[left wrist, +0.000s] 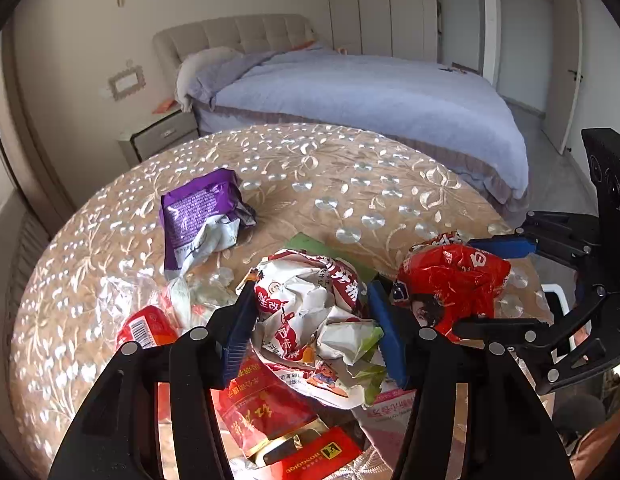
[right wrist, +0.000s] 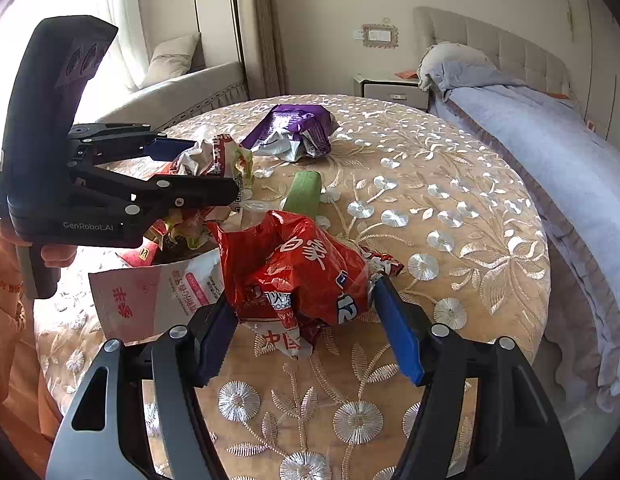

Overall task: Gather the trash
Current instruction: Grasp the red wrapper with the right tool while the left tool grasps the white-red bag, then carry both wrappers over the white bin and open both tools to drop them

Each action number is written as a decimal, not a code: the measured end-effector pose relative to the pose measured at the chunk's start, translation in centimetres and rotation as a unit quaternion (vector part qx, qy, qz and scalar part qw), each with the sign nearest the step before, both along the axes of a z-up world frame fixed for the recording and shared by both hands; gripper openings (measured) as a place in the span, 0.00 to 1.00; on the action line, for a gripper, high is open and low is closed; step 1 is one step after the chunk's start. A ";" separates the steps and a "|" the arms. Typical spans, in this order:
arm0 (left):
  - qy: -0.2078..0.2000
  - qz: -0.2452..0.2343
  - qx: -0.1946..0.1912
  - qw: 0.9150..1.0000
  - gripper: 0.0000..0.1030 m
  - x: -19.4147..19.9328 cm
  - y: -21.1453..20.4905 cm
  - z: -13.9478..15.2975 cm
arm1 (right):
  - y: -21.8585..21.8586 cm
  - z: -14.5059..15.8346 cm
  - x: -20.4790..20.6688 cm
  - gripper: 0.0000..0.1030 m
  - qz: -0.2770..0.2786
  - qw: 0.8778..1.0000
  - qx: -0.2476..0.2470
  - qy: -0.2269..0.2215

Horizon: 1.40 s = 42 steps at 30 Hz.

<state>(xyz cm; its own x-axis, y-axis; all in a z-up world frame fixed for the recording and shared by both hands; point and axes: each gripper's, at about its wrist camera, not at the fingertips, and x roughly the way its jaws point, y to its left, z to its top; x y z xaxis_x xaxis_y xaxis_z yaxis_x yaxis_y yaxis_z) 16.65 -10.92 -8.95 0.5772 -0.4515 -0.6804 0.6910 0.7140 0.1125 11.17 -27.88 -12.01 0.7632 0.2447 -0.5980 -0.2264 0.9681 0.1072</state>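
A crumpled white and red wrapper (left wrist: 310,312) sits between the blue pads of my left gripper (left wrist: 312,292), and both pads press into its sides. In the right wrist view this gripper (right wrist: 213,168) holds the same wrapper (right wrist: 213,156) just above the pile. My right gripper (right wrist: 303,292) is closed around a crumpled red snack bag (right wrist: 301,268), its pads touching both sides. The left wrist view shows it (left wrist: 466,284) pinching that red bag (left wrist: 454,280) from above and below. Both sit over a round table (left wrist: 350,168) with an embroidered cloth.
A purple wrapper (left wrist: 197,212) lies further back on the table, and a green flat piece (right wrist: 305,196) lies mid-table. A pink and white pouch (right wrist: 149,300) and red packets (left wrist: 265,412) lie near me. A bed (left wrist: 370,92) and a nightstand (left wrist: 161,136) stand behind.
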 end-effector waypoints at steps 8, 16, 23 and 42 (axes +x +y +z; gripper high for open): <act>-0.055 -0.002 -0.009 0.998 0.53 -5.0 -0.6 4.1 | -1.4 2.9 -4.3 0.64 -0.022 0.998 -0.001 -0.061; -0.092 -0.024 -0.002 0.995 0.53 -10.6 -3.8 5.7 | -4.2 4.3 -10.0 0.64 -0.062 0.994 -0.015 -0.091; -0.099 -0.050 0.005 0.994 0.53 -14.3 -7.7 5.5 | -6.8 4.7 -14.9 0.64 -0.102 0.989 -0.024 -0.102; -0.010 -0.192 0.051 0.980 0.53 -22.0 -21.6 -4.2 | -15.1 -2.2 -26.0 0.64 -0.236 0.970 -0.052 -0.011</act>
